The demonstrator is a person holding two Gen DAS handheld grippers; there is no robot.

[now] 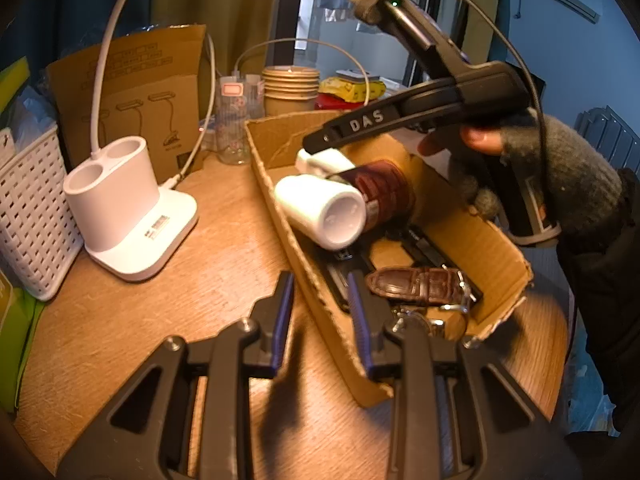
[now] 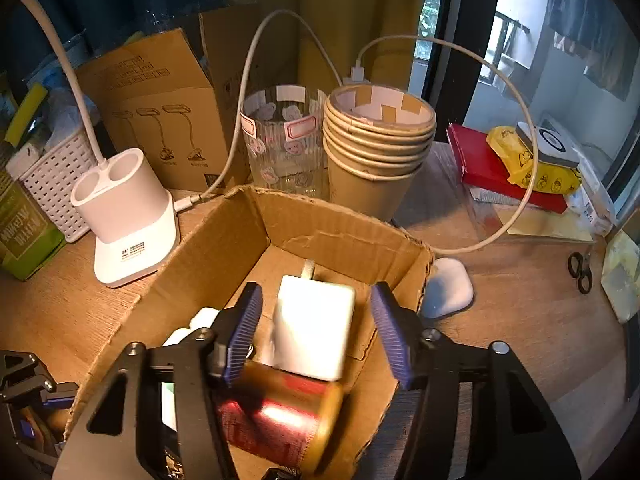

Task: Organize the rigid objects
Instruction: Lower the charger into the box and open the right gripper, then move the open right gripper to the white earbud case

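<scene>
Left jaws: the left gripper (image 1: 320,312) is clenched over the near wall of the cardboard box (image 1: 304,248), one blue pad outside it and one inside; whether the pads press the wall cannot be told.
Right jaws: the right gripper (image 2: 316,328) stands released and wide, tipped down into the box (image 2: 224,264); a white charger block (image 2: 316,328) lies between the pads, touching neither.
Right hand: a hand in a grey fingerless glove (image 1: 560,176) holds that gripper's handle above the box.
Box contents: a red-and-gold can (image 2: 280,424) lies on its side just below the charger; a white cylinder (image 1: 324,212) lies beside the can; a brown watch strap (image 1: 424,286) rests at the near end on a dark flat item.
Beside the box: a white oval case (image 2: 448,288) sits on the bench (image 2: 520,320) touching the box's right corner.
Behind the box: a clear glass (image 2: 284,140) and a stack of paper cups (image 2: 376,152) stand just past the far wall.
Left of the box: a white lamp base (image 1: 120,216) with two holes, a white basket (image 1: 32,216) and a printed carton (image 1: 136,92).
Far right: red book (image 2: 488,168), yellow packet (image 2: 532,168), scissors (image 2: 580,270), a looping white cable (image 2: 520,184).
</scene>
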